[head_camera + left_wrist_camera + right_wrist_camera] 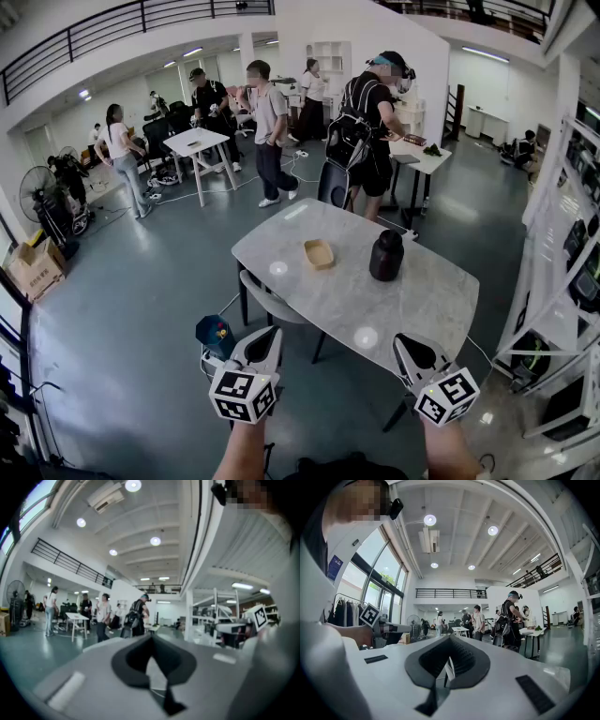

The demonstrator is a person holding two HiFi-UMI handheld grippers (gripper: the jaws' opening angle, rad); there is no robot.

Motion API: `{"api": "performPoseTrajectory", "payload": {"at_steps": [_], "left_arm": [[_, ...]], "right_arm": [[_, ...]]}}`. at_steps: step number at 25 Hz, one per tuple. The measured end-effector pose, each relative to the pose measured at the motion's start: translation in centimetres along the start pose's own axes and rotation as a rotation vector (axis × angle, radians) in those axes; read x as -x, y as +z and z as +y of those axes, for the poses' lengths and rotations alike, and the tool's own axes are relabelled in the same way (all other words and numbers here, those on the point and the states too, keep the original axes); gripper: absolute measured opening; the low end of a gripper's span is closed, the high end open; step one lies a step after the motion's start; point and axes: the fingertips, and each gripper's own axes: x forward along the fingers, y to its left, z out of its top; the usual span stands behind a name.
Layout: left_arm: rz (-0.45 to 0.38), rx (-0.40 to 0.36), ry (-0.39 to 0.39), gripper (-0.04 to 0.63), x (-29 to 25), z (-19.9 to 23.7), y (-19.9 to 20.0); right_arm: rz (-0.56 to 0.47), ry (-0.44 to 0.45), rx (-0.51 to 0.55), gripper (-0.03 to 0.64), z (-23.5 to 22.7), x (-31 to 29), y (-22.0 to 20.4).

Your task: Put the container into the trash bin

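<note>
Left to right: likely bin [214, 334] on the floor beside the tabletop [431, 300]; left gripper [270, 336], fingers closed, empty; tan container [319, 254] mid-tabletop, untouched (dark jar [386, 255] near it); right gripper [405, 343], fingers closed, empty. Best practice: open the fingers before reaching, then pinch one wall.

Wooden tray [319, 254] on marble table [412, 300]

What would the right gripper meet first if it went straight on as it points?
Probably the near edge of the marble table, ahead of the right gripper. If it clears the top, it passes between the wooden tray and the dark container; height unclear.
</note>
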Motion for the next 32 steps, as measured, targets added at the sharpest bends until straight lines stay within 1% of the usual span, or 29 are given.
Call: {"api": "performPoseTrajectory", "payload": {"at_steps": [2,4,6,8,10,12,16,18,21,25,27,29,32], "left_arm": [[0.004,0.002,0.000,0.008,-0.1,-0.3,-0.1],[0.014,-0.002,-0.020,0.008,-0.4,-0.9,-0.1],[0.024,-0.020,-0.059,0.008,-1.1,-1.8,0.4],[0.016,-0.048,-0.075,0.008,-1.5,-2.6,1.5],[-0.005,-0.058,-0.064,0.008,-1.3,-3.0,2.3],[-0.017,-0.050,-0.048,0.008,-0.9,-3.4,2.3],[0.005,-0.030,-0.028,0.008,-0.7,-4.2,0.8],[0.015,-0.016,-0.008,0.008,-0.4,-4.4,0.2],[0.024,-0.010,0.009,0.008,0.1,-5.2,-0.8],[0.062,0.014,0.028,0.008,0.7,-5.7,-3.1],[0.073,0.035,0.042,0.008,0.8,-5.2,-3.8],[0.075,0.051,0.043,0.008,0.3,-4.5,-3.9],[0.080,0.059,0.028,0.008,-1.3,-3.4,-4.0]], "right_arm": [[0.007,0.002,-0.003,-0.009,-0.1,0.4,-0.2],[0.017,0.017,0.003,-0.009,-0.1,0.5,-0.3],[0.021,0.046,0.025,-0.009,0.1,0.3,0.1],[0.012,0.060,0.050,-0.009,0.0,0.2,1.0],[-0.002,0.052,0.051,-0.009,-0.3,0.5,1.4],[-0.004,0.040,0.033,-0.009,-0.6,1.2,1.0],[0.018,0.034,-0.025,-0.009,-2.2,2.8,-0.5],[0.012,0.054,-0.045,-0.009,-2.5,3.1,-0.4],[0.010,0.108,-0.038,-0.008,-1.8,2.9,-0.6],[0.061,0.174,-0.095,-0.006,-0.6,2.8,-3.2],[0.099,0.187,-0.105,-0.006,-0.2,3.1,-4.8],[0.133,0.176,-0.123,-0.006,-0.6,3.1,-5.9],[0.163,0.131,-0.159,-0.006,-2.5,2.4,-7.0]]}}
